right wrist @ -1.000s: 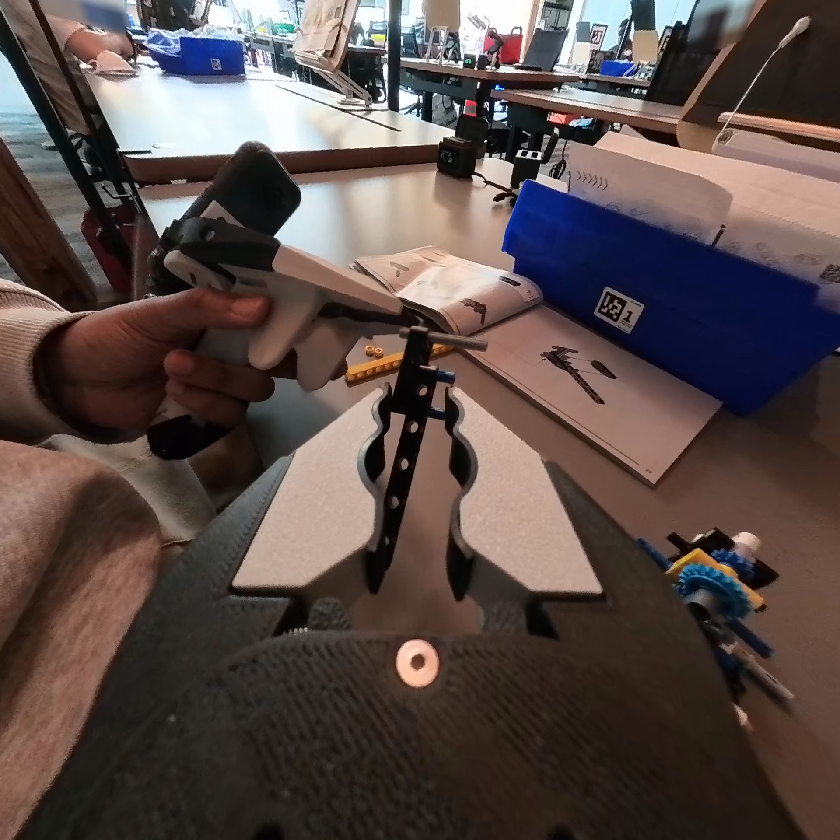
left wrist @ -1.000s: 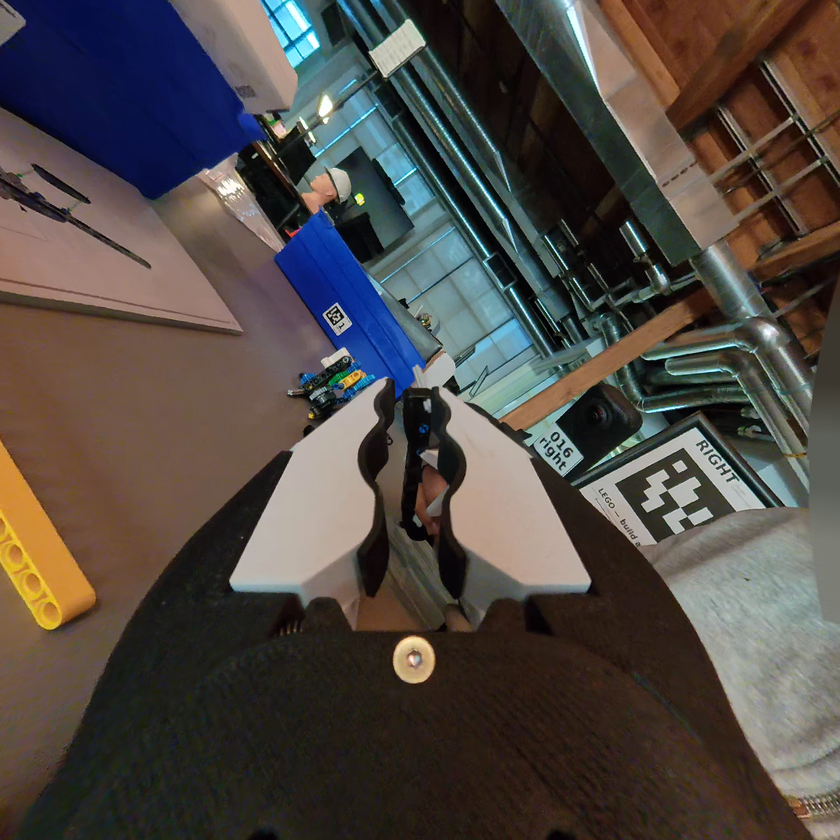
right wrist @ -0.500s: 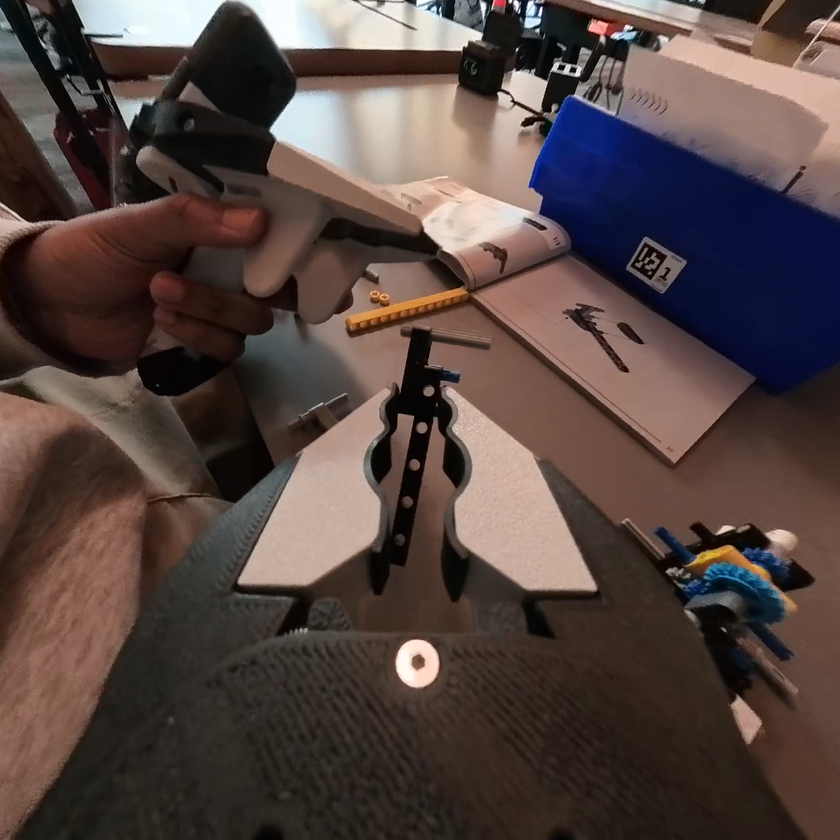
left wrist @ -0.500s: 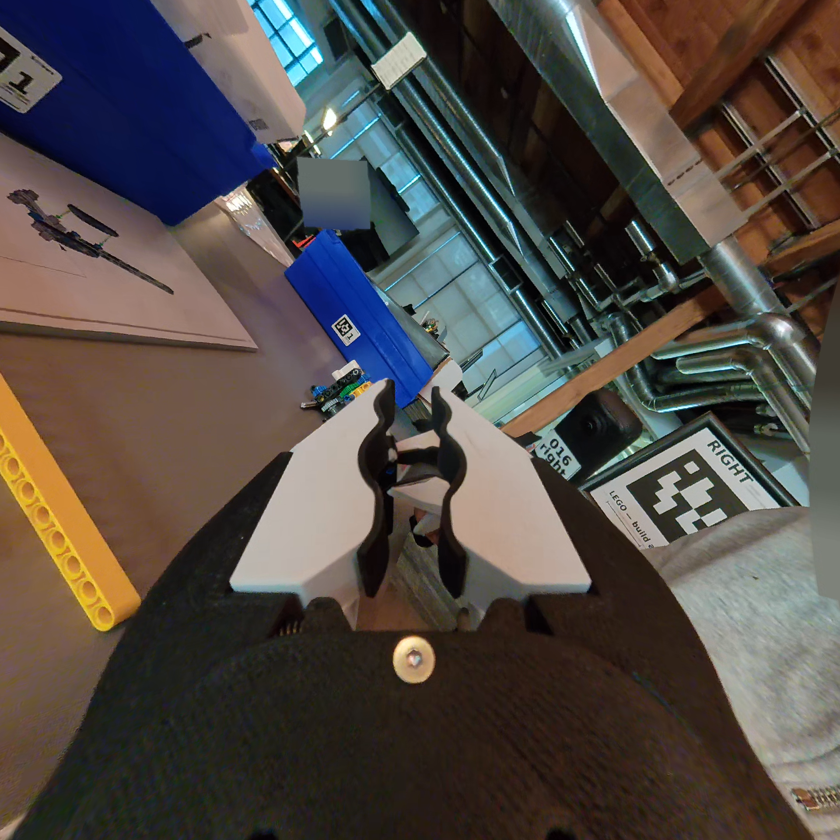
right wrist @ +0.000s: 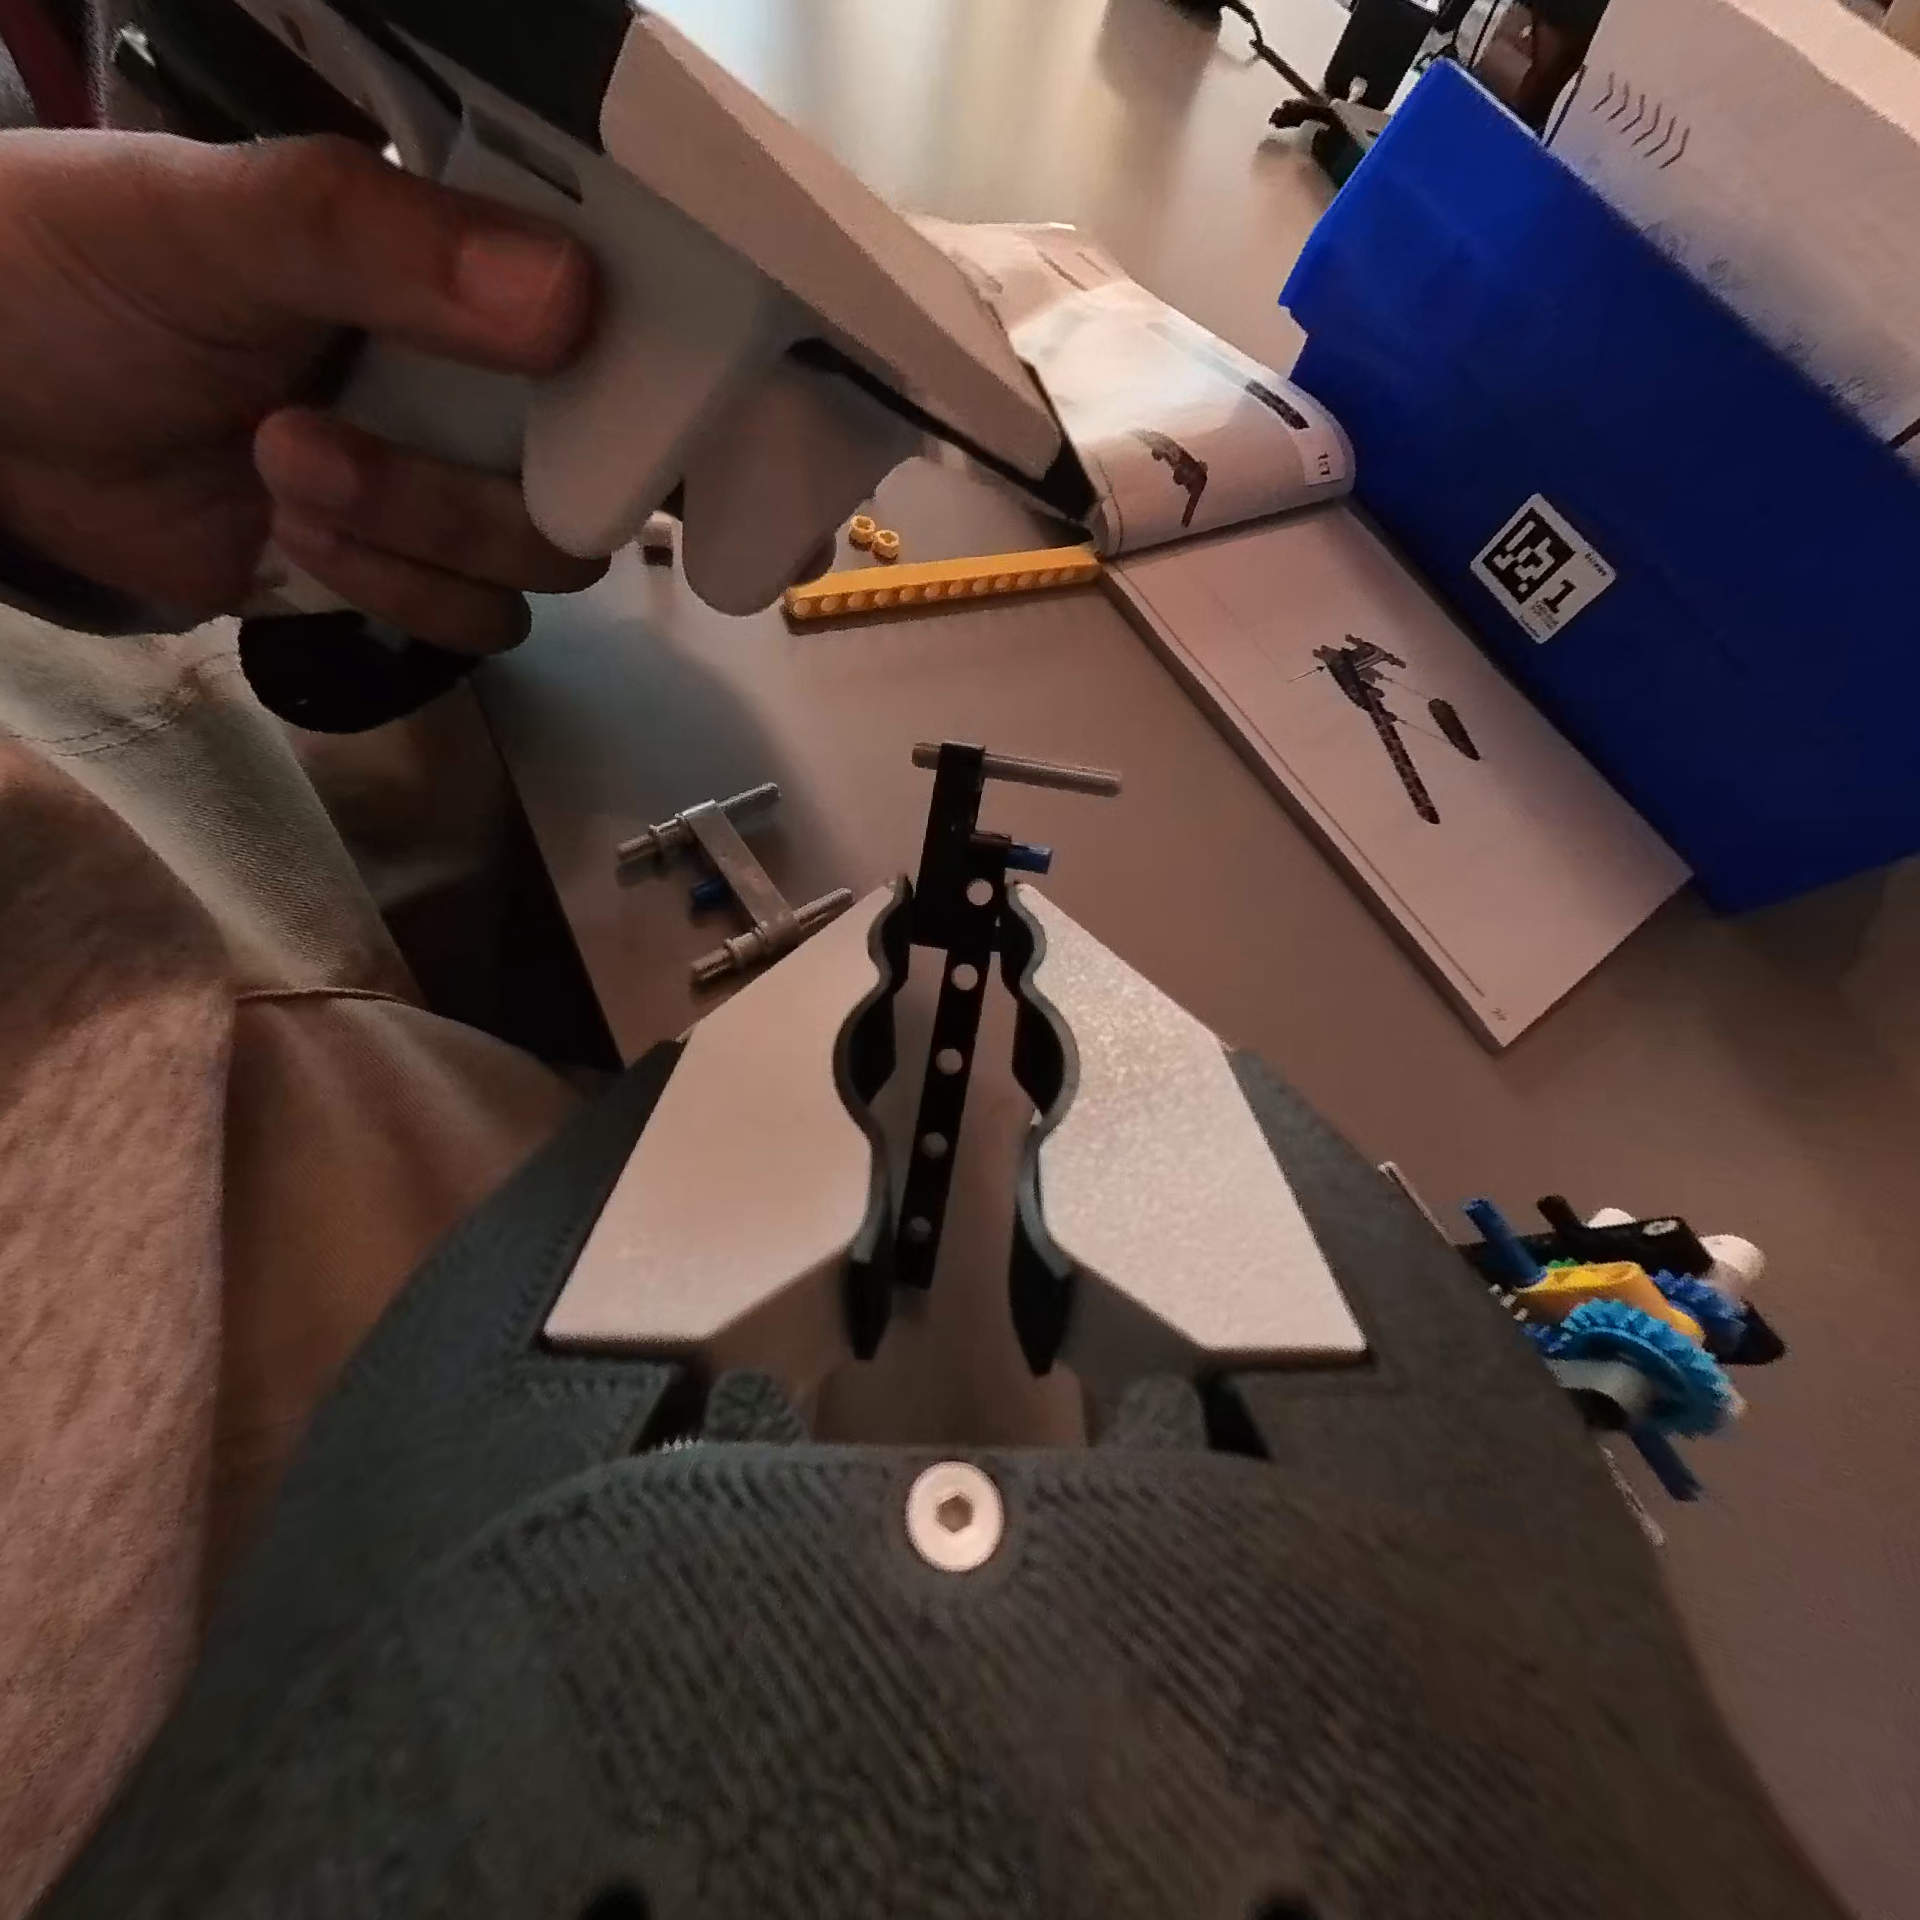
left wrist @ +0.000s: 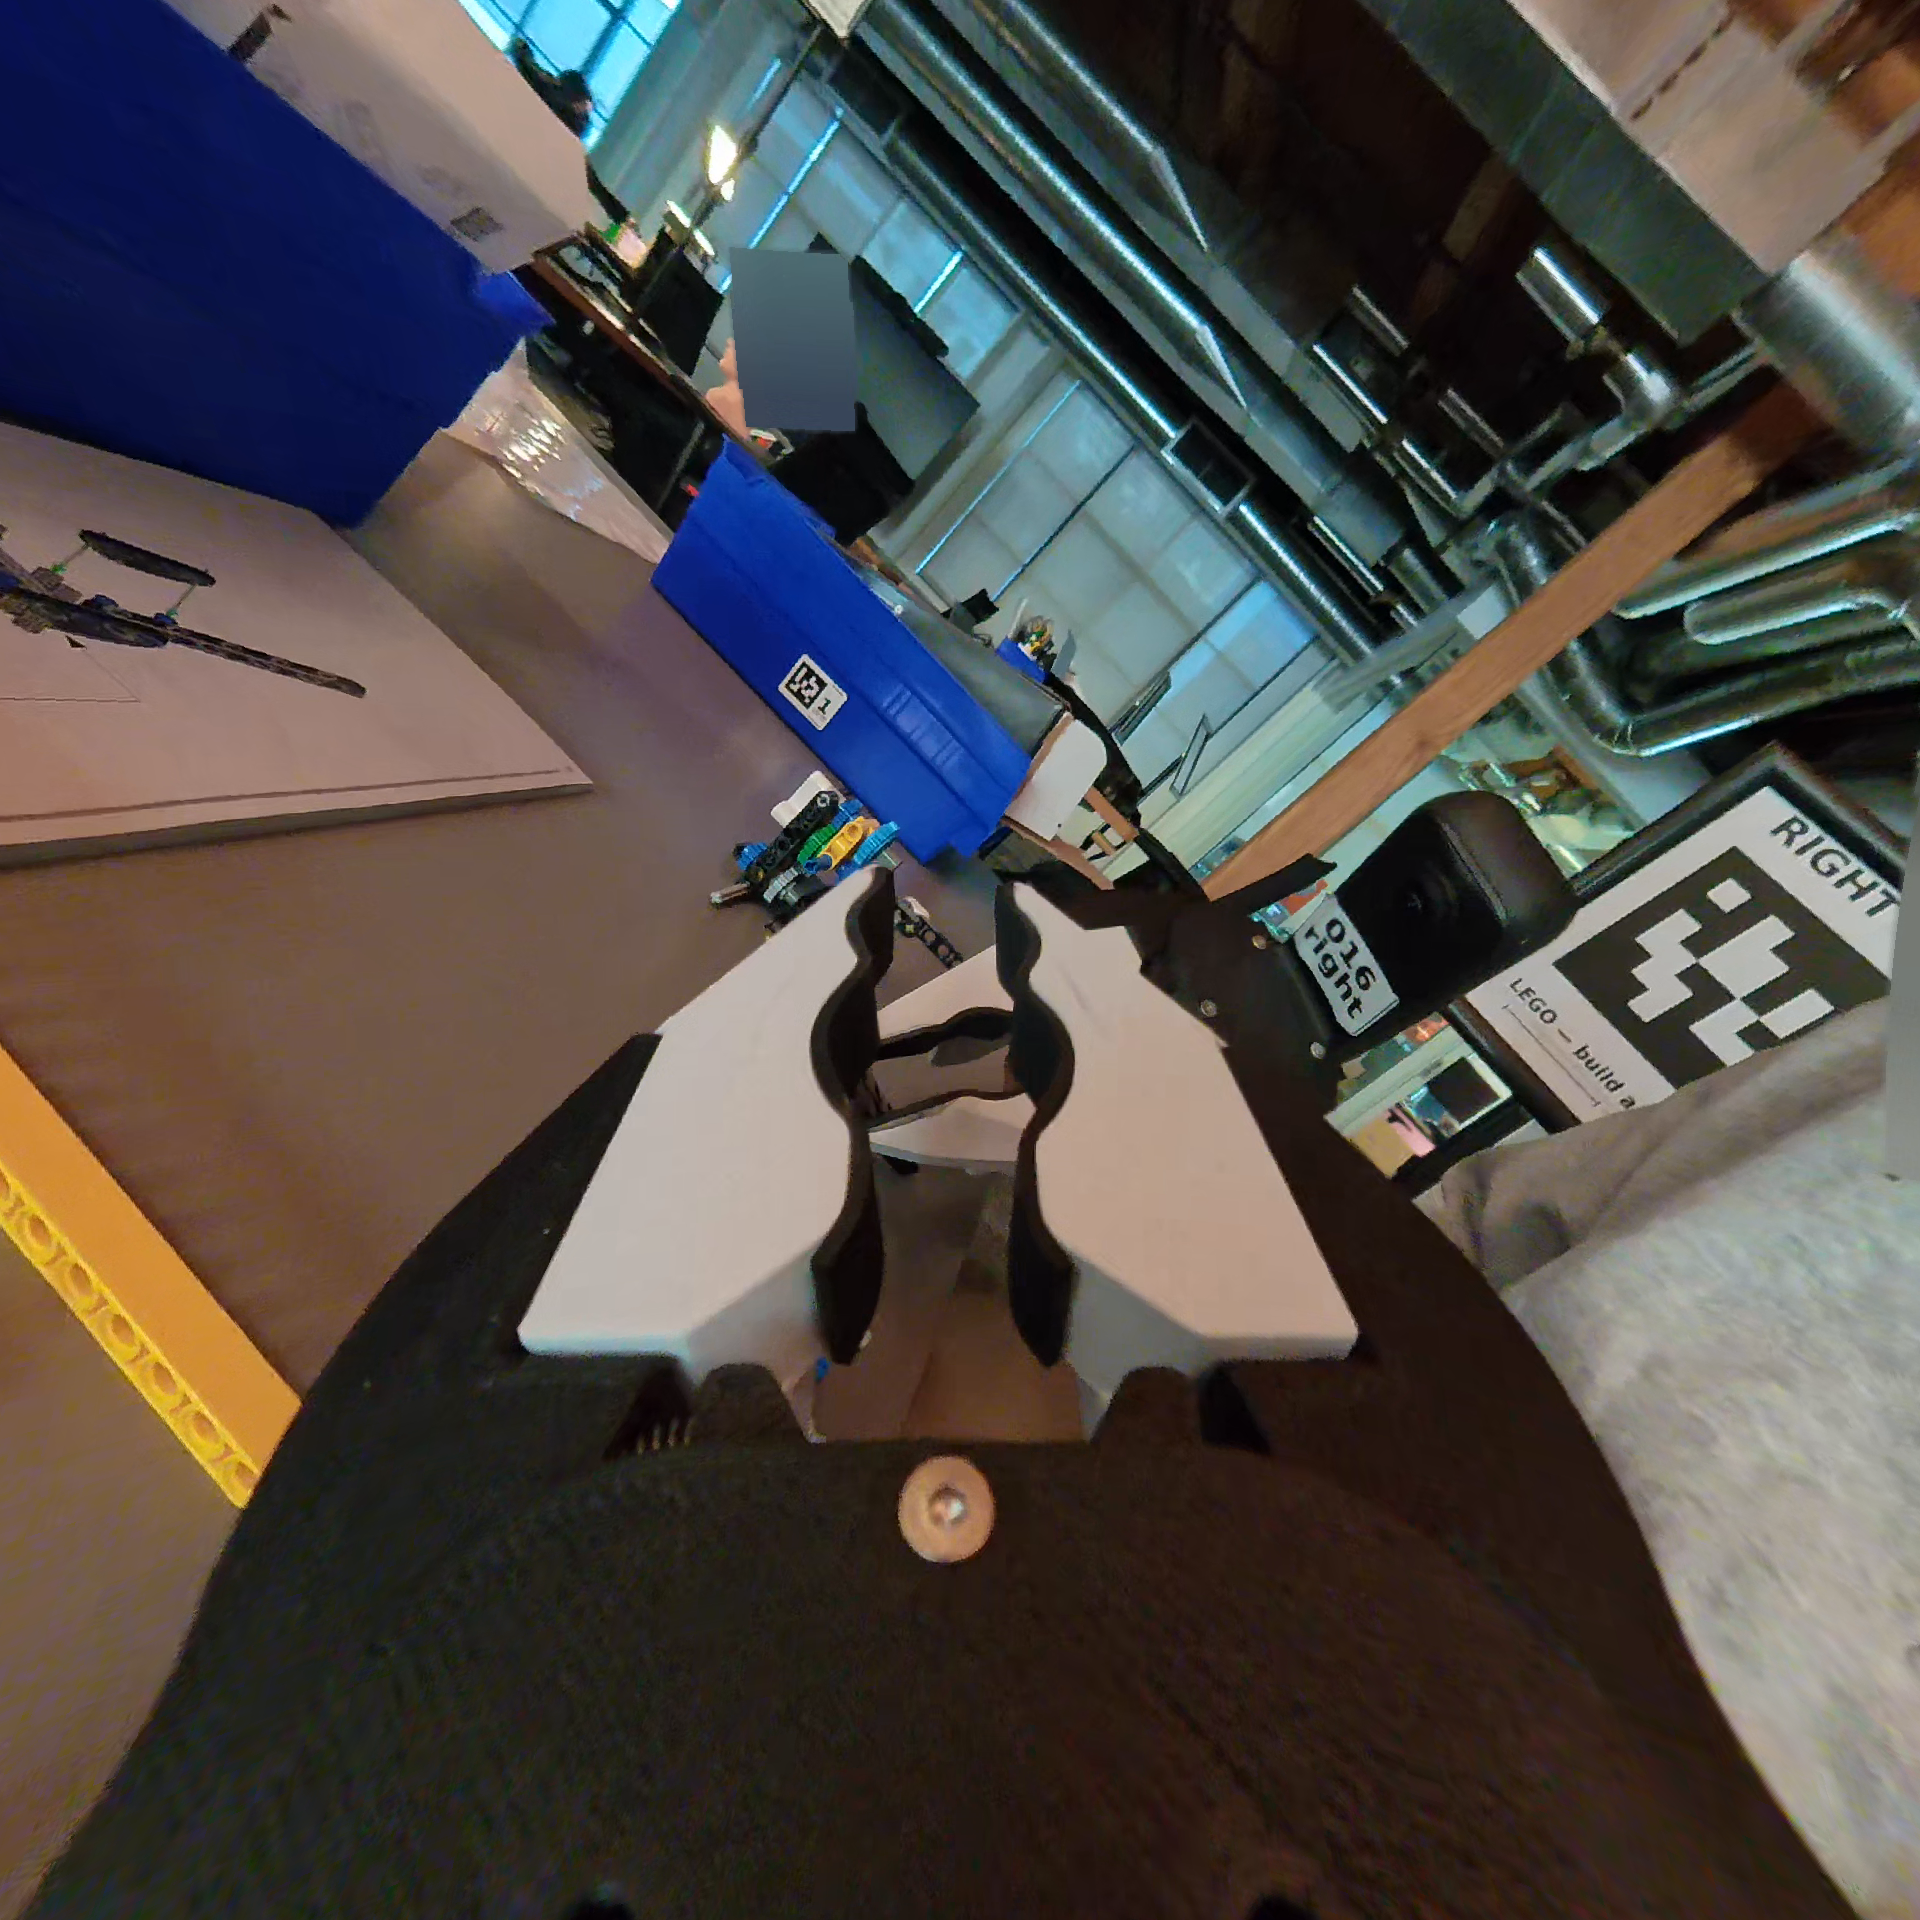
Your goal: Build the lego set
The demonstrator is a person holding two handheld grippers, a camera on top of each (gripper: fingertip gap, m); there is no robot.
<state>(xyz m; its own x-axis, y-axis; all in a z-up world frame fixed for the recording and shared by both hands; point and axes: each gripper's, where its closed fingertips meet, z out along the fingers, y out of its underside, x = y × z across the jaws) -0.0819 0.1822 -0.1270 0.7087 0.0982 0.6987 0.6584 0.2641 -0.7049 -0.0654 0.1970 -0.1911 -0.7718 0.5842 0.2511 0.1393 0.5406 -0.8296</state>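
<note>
Clamped in the right gripper (right wrist: 951, 904), above the grey table (right wrist: 1299, 1039): a black perforated Lego beam (right wrist: 948, 1023) with grey axle (right wrist: 1013, 777) and blue pin (right wrist: 1023, 856). Left gripper (left wrist: 940, 914) parted, empty. Risk, likely: beam pivoting or slipping in its tip-only pinch under any pressing.

1. i'm in an open workshop-style office: exposed metal ducts (left wrist: 1091, 187) and timber beams (left wrist: 1475, 665) run overhead.
2. long work tables (right wrist: 1226, 177) and tagged blue parts bins (right wrist: 1621, 436) surround me.
</note>
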